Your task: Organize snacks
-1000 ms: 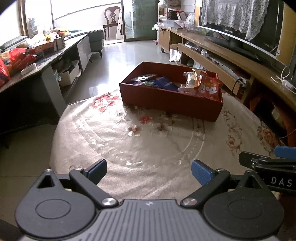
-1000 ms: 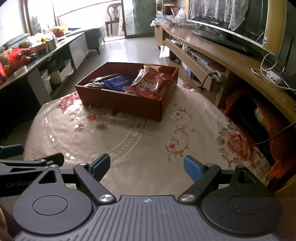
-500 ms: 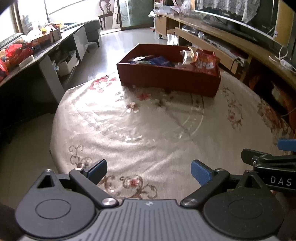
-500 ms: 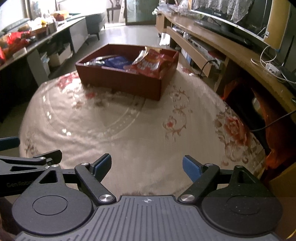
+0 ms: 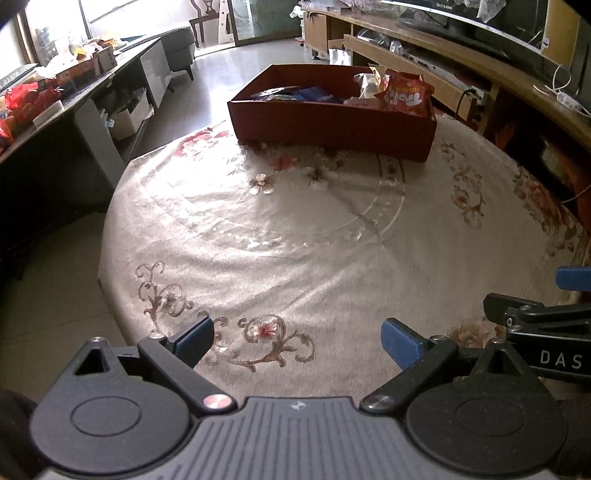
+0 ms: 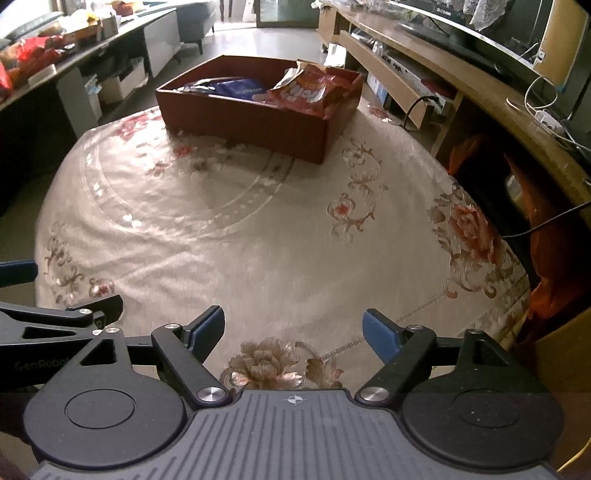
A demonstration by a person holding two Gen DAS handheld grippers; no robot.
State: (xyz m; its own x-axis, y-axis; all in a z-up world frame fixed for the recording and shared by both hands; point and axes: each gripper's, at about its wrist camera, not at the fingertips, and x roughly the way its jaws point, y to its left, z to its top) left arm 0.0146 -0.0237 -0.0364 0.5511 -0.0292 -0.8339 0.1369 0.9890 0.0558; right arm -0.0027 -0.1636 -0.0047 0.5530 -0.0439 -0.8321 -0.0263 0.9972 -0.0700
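Both grippers empty, pulled back low over the counter.

My left gripper (image 5: 297, 341) and right gripper (image 6: 293, 330) are spread, nothing between the jaws; the right's have just been closing slightly. Since 1 second ago both views tipped down and the red box (image 5: 332, 122) slid to the upper frame. Snacks, incl. the red chip bag (image 6: 306, 92), sit inside it; looks finished.

1. A round table in a beige flowered cloth (image 5: 295, 229) fills the middle of the frame.
2. Glossy pale floor tiles (image 5: 229, 74) run toward the upper centre.
3. A long wooden cabinet (image 6: 461, 74) lines the upper right.
4. A dark cluttered counter (image 5: 66, 96) sits upper left.
5. A wooden chair (image 5: 201, 14) stands by bright windows (image 5: 103, 14) at top.
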